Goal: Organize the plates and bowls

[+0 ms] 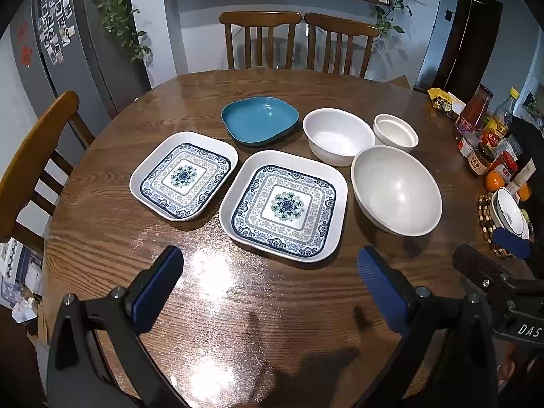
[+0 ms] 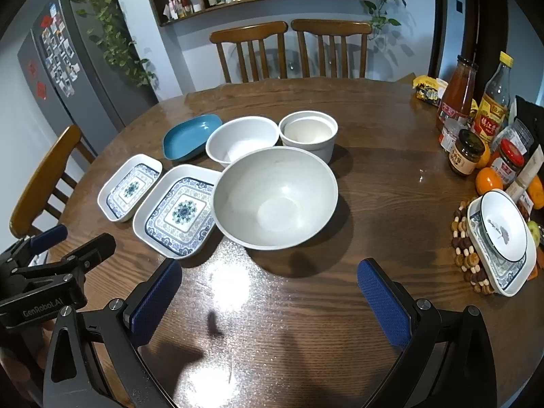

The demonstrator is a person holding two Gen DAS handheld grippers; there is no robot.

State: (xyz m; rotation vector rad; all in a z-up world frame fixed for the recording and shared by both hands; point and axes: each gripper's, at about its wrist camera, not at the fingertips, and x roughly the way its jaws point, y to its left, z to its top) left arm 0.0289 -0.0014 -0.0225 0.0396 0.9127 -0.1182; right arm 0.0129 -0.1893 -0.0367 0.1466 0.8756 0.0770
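Note:
On the round wooden table [image 1: 306,91] lie two square blue-patterned plates, a smaller one [image 1: 184,175] on the left and a larger one [image 1: 284,205] beside it. Behind them sits a teal square dish [image 1: 260,119]. To the right stand a medium white bowl [image 1: 336,135], a small white bowl [image 1: 395,132] and a large white bowl [image 1: 396,189], which is nearest in the right wrist view [image 2: 275,197]. My left gripper [image 1: 270,284] is open and empty above the near table edge. My right gripper [image 2: 270,292] is open and empty, in front of the large bowl.
Bottles and jars [image 2: 476,119], oranges [image 2: 488,180] and a bowl stacked on a patterned plate on a beaded trivet [image 2: 499,238] crowd the table's right edge. Wooden chairs [image 1: 299,40] stand at the far side and one [image 1: 37,149] at the left. A fridge [image 1: 64,51] is at the far left.

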